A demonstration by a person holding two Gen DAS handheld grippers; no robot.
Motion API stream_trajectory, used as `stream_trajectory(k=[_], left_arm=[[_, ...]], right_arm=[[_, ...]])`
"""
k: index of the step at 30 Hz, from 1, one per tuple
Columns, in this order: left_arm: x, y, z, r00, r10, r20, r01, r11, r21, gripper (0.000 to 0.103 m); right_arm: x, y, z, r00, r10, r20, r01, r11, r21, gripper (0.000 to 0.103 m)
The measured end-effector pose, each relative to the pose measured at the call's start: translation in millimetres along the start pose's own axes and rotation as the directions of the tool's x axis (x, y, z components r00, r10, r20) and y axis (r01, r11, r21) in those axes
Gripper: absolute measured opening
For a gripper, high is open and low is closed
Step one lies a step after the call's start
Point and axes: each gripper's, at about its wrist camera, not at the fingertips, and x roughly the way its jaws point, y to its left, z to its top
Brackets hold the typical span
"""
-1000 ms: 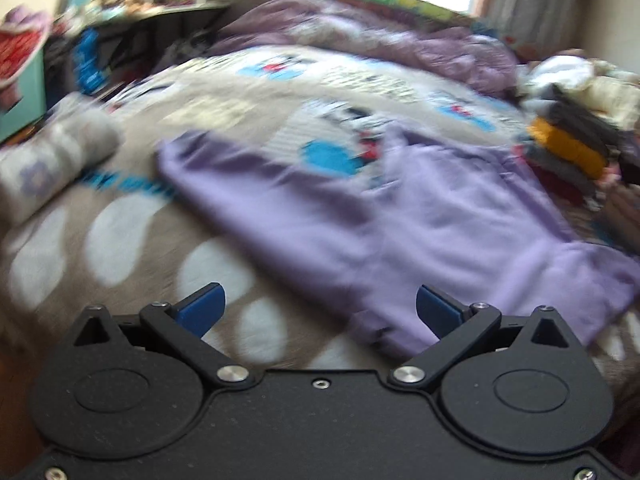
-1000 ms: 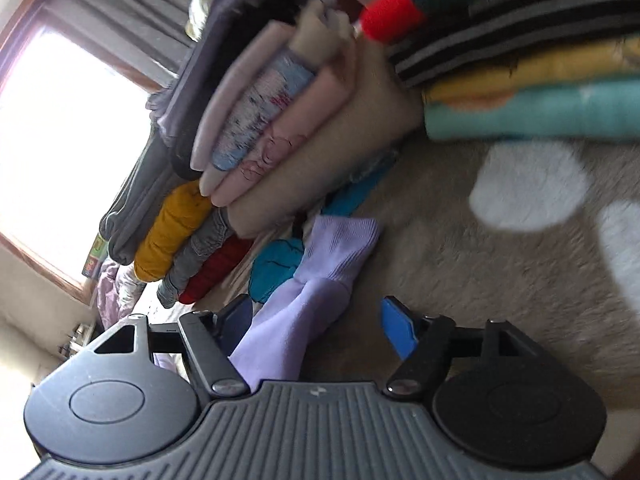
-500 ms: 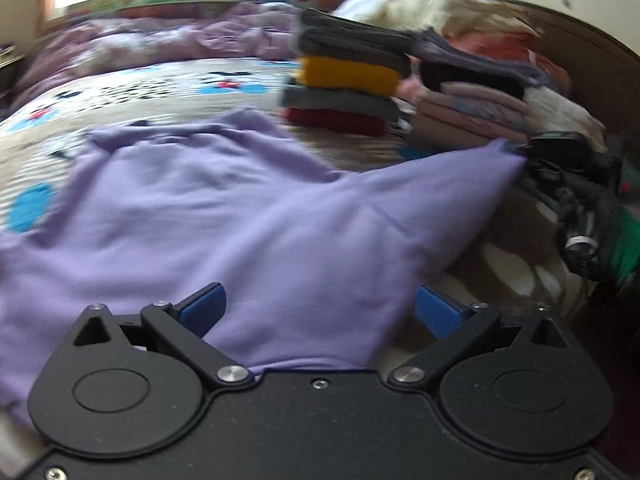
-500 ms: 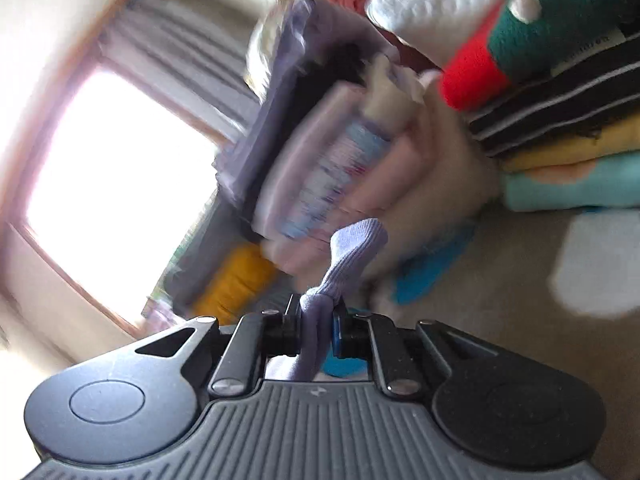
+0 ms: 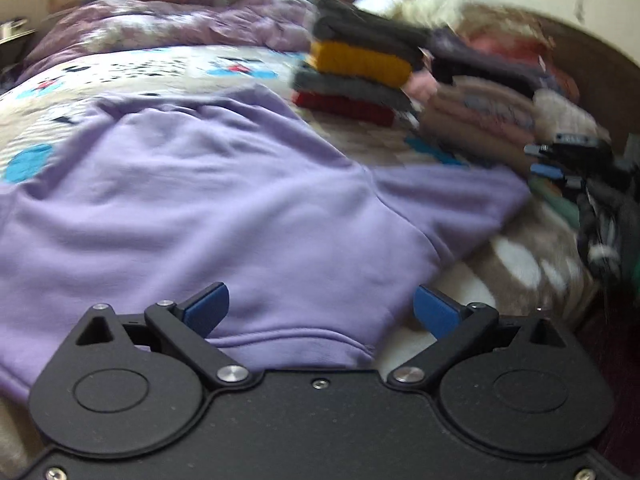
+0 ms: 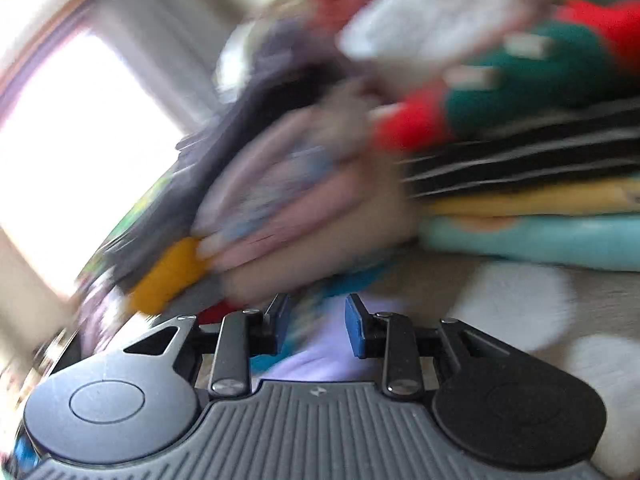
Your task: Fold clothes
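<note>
Across the bed [image 5: 132,68], the lilac sweatshirt [image 5: 224,200] lies spread flat on the patterned blanket, and the left wrist view has swung since a second ago: then it looked over the garment toward the far corner with the desk, now it faces the bed's right edge, where stacks of folded clothes [image 5: 360,80] stand. The sweatshirt's hem band now lies right under the left gripper [image 5: 320,306], between its two blue pads, with the bottom corner of the garment just inside the right pad. That gripper's jaws stand wide and are closing a little; neither pad presses on the cloth.

On the right side the change is larger. Half a second ago the right gripper [image 6: 316,320] was pinched hard on the ribbed cuff of the sleeve, which stood up between the pads. Now its jaws are opening, a clear gap shows between the blue pads, and the cuff no longer stands there. Lilac fabric [image 6: 320,352] lies low under the gap, on the blanket, and the pads do not seem to press it, though the picture is badly blurred. In the left wrist view the sleeve [image 5: 472,192] stretches toward the right edge of the bed, its end just beside the right gripper [image 5: 560,160] and the folded stacks.
</note>
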Motion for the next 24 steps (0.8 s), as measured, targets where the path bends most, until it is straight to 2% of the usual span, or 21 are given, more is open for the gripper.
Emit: stream_trajectory(k=[2, 3, 5, 6, 9, 10, 12, 13, 14, 15, 17, 19, 20, 22, 23, 24], left_arm=[[-8, 18, 4, 0.999, 0.048, 0.024, -0.047, 0.997, -0.061, 0.09], [-12, 27, 6, 0.996, 0.079, 0.033, -0.075, 0.993, -0.089, 0.085], [-20, 47, 9, 0.987, 0.154, 0.049, -0.146, 0.98, -0.136, 0.085], [-23, 57, 10, 0.981, 0.187, 0.055, -0.176, 0.971, -0.163, 0.082], [-27, 83, 5, 0.966, 0.255, 0.037, -0.241, 0.946, -0.215, 0.082], [-21, 90, 0, 0.961, 0.277, -0.009, -0.273, 0.938, -0.215, 0.082], [-14, 102, -9, 0.949, 0.307, -0.075, -0.316, 0.925, -0.211, 0.081], [-21, 102, -9, 0.957, 0.287, -0.046, -0.29, 0.932, -0.216, 0.081], [-29, 104, -7, 0.961, 0.276, -0.029, -0.275, 0.933, -0.231, 0.081], [-37, 109, -5, 0.958, 0.286, -0.004, -0.278, 0.928, -0.248, 0.081], [-53, 121, -1, 0.95, 0.311, 0.038, -0.288, 0.912, -0.292, 0.081], [-65, 149, 2, 0.935, 0.351, 0.047, -0.309, 0.873, -0.378, 0.081], [-72, 164, 4, 0.929, 0.368, 0.049, -0.314, 0.849, -0.425, 0.081], [-82, 190, 9, 0.928, 0.37, 0.053, -0.294, 0.81, -0.507, 0.081], [-84, 197, 14, 0.931, 0.36, 0.06, -0.28, 0.809, -0.517, 0.081], [-83, 199, 20, 0.935, 0.347, 0.068, -0.267, 0.819, -0.508, 0.08]], right_arm=[[-5, 34, -14, 0.992, 0.103, -0.076, -0.109, 0.992, -0.071, 0.033], [-6, 53, -26, 0.979, 0.163, -0.126, -0.176, 0.979, -0.1, 0.033], [-6, 87, -50, 0.939, 0.257, -0.229, -0.289, 0.95, -0.119, 0.033], [-5, 103, -65, 0.912, 0.297, -0.284, -0.342, 0.931, -0.125, 0.033], [-1, 144, -113, 0.835, 0.358, -0.418, -0.46, 0.87, -0.175, 0.033], [0, 152, -130, 0.814, 0.345, -0.467, -0.477, 0.855, -0.201, 0.032], [14, 156, -166, 0.782, 0.201, -0.59, -0.426, 0.863, -0.27, 0.032], [16, 146, -177, 0.782, 0.183, -0.596, -0.41, 0.871, -0.271, 0.024], [11, 138, -179, 0.8, 0.201, -0.565, -0.408, 0.873, -0.268, 0.015], [5, 134, -177, 0.8, 0.201, -0.565, -0.406, 0.875, -0.265, 0.014], [3, 130, -167, 0.804, 0.213, -0.555, -0.397, 0.888, -0.235, 0.018], [2, 127, -159, 0.807, 0.225, -0.546, -0.398, 0.89, -0.223, 0.02], [-1, 127, -157, 0.81, 0.236, -0.536, -0.402, 0.89, -0.217, 0.025], [-1, 126, -158, 0.816, 0.246, -0.524, -0.404, 0.89, -0.21, 0.03], [-2, 127, -152, 0.815, 0.249, -0.523, -0.404, 0.891, -0.206, 0.032], [-4, 130, -149, 0.815, 0.257, -0.52, -0.41, 0.889, -0.203, 0.032]])
